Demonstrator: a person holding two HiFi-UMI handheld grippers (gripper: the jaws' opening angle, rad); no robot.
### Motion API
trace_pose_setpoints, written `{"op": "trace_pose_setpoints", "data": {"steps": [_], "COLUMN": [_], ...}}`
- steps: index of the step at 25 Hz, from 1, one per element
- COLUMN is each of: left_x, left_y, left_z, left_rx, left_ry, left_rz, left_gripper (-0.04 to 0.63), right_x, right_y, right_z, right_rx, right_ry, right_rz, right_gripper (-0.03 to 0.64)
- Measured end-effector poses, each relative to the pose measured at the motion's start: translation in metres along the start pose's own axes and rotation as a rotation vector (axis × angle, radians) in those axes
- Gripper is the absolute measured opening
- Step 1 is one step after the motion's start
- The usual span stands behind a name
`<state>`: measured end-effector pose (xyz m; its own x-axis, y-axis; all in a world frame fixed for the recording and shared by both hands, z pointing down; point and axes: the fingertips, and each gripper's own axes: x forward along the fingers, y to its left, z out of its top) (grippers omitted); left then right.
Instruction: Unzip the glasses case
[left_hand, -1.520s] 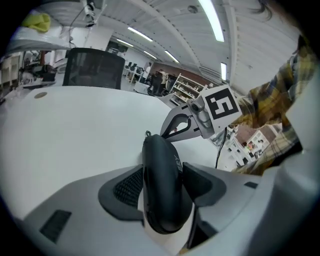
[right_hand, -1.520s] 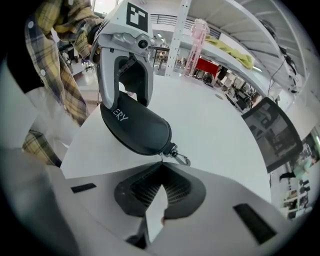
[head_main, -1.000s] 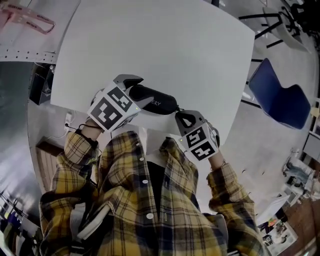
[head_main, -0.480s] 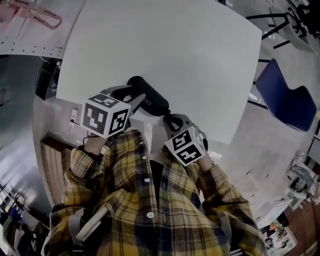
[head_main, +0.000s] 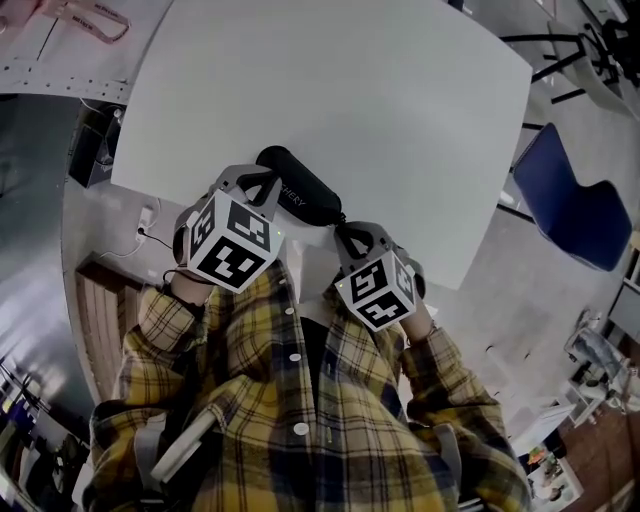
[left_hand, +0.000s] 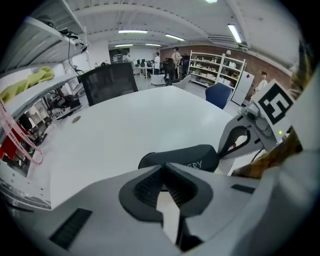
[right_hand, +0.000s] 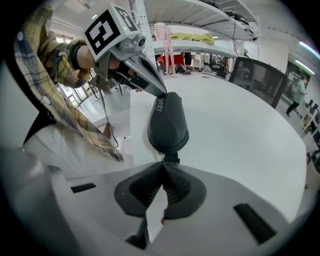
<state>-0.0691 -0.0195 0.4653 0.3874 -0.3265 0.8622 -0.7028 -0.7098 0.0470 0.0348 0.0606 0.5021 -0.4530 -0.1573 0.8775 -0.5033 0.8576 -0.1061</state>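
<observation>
The glasses case (head_main: 305, 192) lies on the white table (head_main: 400, 120), close to the edge nearest the person. In the head view its long axis runs from upper left to lower right, with one gripper at each end.

Left gripper (left_hand: 163, 167): the jaws have just been closing and now meet at the tips, which sit against the upper-left end of the case. No object is visible between them. Whether they catch a thin edge of the case cannot be confirmed.

Right gripper (right_hand: 163, 164): the jaws are closed at the lower-right end on a small dark tab, apparently the zip pull (right_hand: 170, 159).

The case extends straight away from the right gripper toward the left one. Any zip travel would therefore follow that axis.
</observation>
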Motion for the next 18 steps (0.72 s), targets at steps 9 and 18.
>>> {"op": "trace_pose_setpoints", "data": {"steps": [9, 18], "left_x": [0.002, -0.004], "left_y": [-0.001, -0.012], "left_z": [0.005, 0.009], "left_rx": [0.067, 0.141], "left_ry": [0.012, 0.019], "left_rz": [-0.002, -0.117], "left_gripper": [0.018, 0.127], "right_x": [-0.009, -0.007], "right_y": [-0.035, -0.039], "right_z": [0.002, 0.001], "right_rx": [-0.014, 0.0], "right_ry": [-0.002, 0.007], "right_rz": [-0.002, 0.0], "right_gripper": [-0.002, -0.002]}}
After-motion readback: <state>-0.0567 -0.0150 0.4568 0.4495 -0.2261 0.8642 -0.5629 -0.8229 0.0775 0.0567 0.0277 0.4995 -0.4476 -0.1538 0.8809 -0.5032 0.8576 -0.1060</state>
